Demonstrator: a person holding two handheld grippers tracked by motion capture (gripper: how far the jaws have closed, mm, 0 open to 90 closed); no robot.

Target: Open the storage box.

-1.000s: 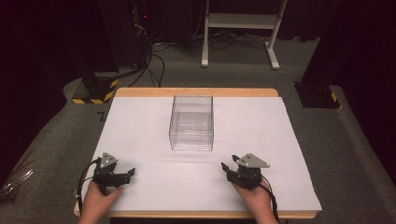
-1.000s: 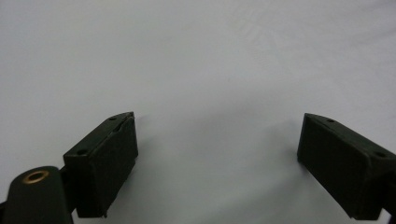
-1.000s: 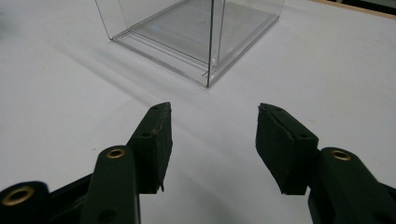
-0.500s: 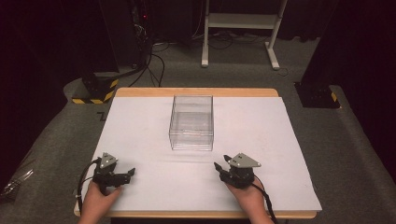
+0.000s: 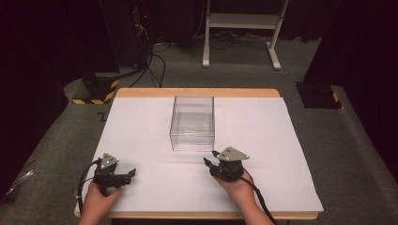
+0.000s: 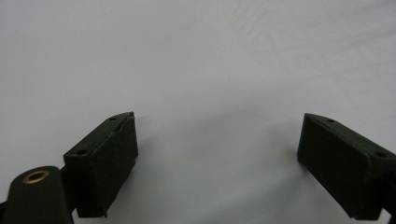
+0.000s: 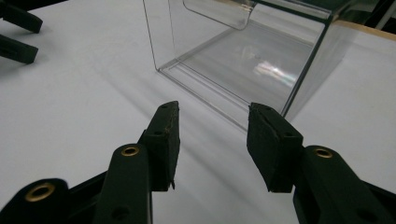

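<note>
White table (image 5: 141,136): clear box (image 5: 193,123) lies lengthwise front-to-back.

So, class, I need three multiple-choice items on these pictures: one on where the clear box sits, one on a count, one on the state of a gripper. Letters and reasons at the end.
1. Where does the clear plastic box stand?
A. in the middle of the white sheet, toward the far edge
B. on the floor
C. in the left gripper

2. How many grippers lie on the white sheet?
A. one
B. two
C. four

3. How are the jaws of the right gripper?
A. shut on the box
B. shut on nothing
C. open, with nothing between them

Answers: 1 A, the high view shows it mid-sheet, beyond both hands. 2 B, the left gripper and the right. 3 C, the right gripper view shows a bare gap short of the box.
</note>
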